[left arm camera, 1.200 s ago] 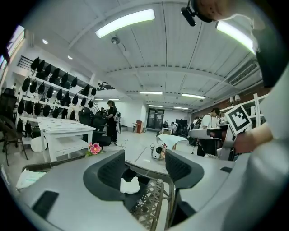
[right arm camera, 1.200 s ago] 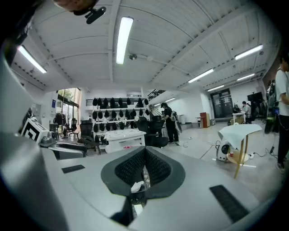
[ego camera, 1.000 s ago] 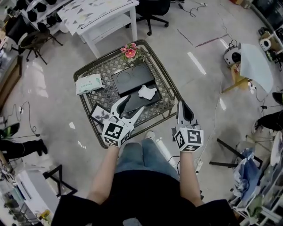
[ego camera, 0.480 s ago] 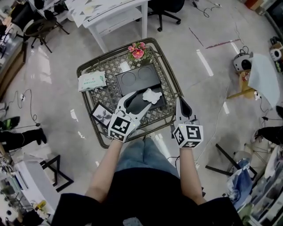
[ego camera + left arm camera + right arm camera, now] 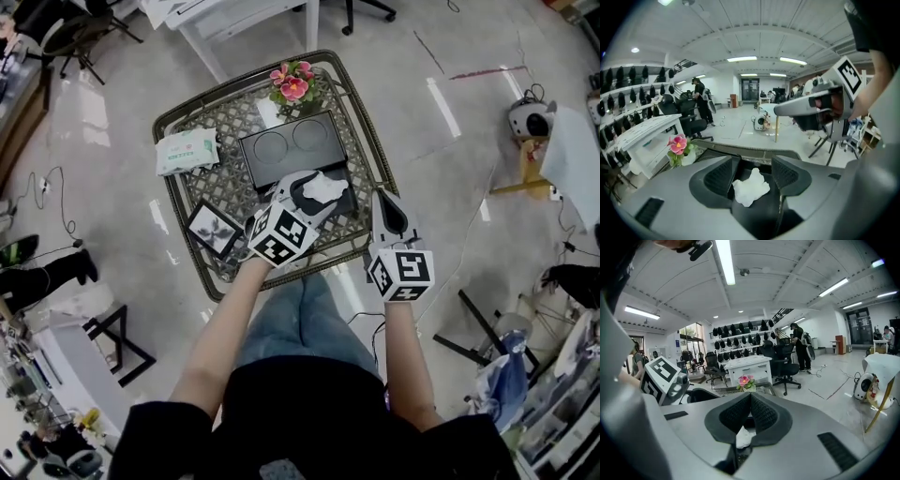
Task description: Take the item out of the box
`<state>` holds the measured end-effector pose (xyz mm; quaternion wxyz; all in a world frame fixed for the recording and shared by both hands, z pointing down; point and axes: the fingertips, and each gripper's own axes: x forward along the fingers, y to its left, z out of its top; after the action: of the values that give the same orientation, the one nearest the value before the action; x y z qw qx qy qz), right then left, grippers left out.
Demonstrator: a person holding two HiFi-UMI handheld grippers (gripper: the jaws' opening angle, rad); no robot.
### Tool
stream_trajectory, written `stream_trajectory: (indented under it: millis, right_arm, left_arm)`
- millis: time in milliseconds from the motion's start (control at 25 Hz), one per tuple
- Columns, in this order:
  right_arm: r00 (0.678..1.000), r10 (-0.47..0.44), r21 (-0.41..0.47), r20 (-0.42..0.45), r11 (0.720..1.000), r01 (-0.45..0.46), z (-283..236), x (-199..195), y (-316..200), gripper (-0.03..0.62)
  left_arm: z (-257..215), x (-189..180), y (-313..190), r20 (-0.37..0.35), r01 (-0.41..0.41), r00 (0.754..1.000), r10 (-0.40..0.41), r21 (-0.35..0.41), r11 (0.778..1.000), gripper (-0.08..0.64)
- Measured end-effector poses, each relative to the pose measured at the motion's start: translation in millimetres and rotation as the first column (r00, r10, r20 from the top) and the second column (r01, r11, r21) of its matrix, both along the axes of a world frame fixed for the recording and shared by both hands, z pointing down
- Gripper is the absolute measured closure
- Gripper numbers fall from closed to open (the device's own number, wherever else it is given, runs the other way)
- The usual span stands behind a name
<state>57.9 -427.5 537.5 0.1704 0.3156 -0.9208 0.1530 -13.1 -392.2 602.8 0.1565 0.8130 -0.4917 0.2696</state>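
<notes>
A crumpled white item lies in the open black box on the lattice table. My left gripper is open over the box, one jaw on each side of the item. In the left gripper view the white item sits between the two spread jaws of the left gripper, and I cannot tell whether they touch it. My right gripper is shut and hovers by the table's right edge, beside the box. The right gripper shows its jaws pressed together, with the white item in sight below them.
The box lid has two round recesses. A pink flower stands at the table's far edge, a wipes pack lies at its left, and a framed picture rests near the front left corner. Office chairs and white tables stand beyond.
My left gripper has moved forward over the box, so its open jaws now straddle the white item. The right gripper stays shut by the table's right edge.
</notes>
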Motion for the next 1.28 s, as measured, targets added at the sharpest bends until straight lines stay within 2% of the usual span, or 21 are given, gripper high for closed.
stream_trajectory:
  millis: [80,160,320,400,520,640,720,920,1120,1280]
  right_arm:
    - [1.000,-0.008,-0.013,-0.015,1.000,0.008,9,1,-3,0.589]
    - [1.000,-0.013,-0.025,-0.028,1.000,0.012,18,2,-6,0.589]
    - [0.998,-0.024,-0.045,-0.050,0.999,0.021,34,3,-11,0.589]
    - [0.998,-0.033,-0.053,-0.059,0.998,0.030,41,2,-14,0.589]
    - [0.997,-0.051,-0.062,-0.066,0.997,0.047,48,-1,-16,0.589]
    - [0.996,-0.059,-0.068,-0.072,0.996,0.054,53,-1,-17,0.589]
    - [0.995,-0.061,-0.074,-0.075,0.996,0.055,55,-1,-17,0.589]
    - [0.994,-0.069,-0.091,-0.086,0.994,0.061,63,1,-15,0.589]
    - [0.993,-0.072,-0.096,-0.090,0.993,0.064,63,3,-15,0.589]
    - [0.994,-0.062,-0.097,-0.090,0.994,0.053,65,6,-17,0.589]
  left_arm:
    - [20,5,-2,0.092,-0.063,0.994,0.068,-0.054,0.997,0.290]
    - [37,10,-4,0.171,-0.114,0.977,0.131,-0.103,0.988,0.307]
    - [69,15,-5,0.268,-0.188,0.933,0.240,-0.205,0.961,0.321]
    - [85,16,-3,0.309,-0.216,0.905,0.294,-0.263,0.941,0.327]
    - [108,16,-2,0.380,-0.243,0.848,0.370,-0.342,0.908,0.338]
    - [120,15,-7,0.440,-0.251,0.802,0.405,-0.367,0.896,0.358]
    - [124,16,-11,0.466,-0.254,0.779,0.420,-0.377,0.891,0.373]
    - [144,16,-7,0.495,-0.271,0.717,0.491,-0.452,0.850,0.399]
    - [152,14,-7,0.522,-0.279,0.677,0.519,-0.471,0.837,0.419]
    - [153,16,-7,0.551,-0.302,0.642,0.534,-0.459,0.836,0.484]
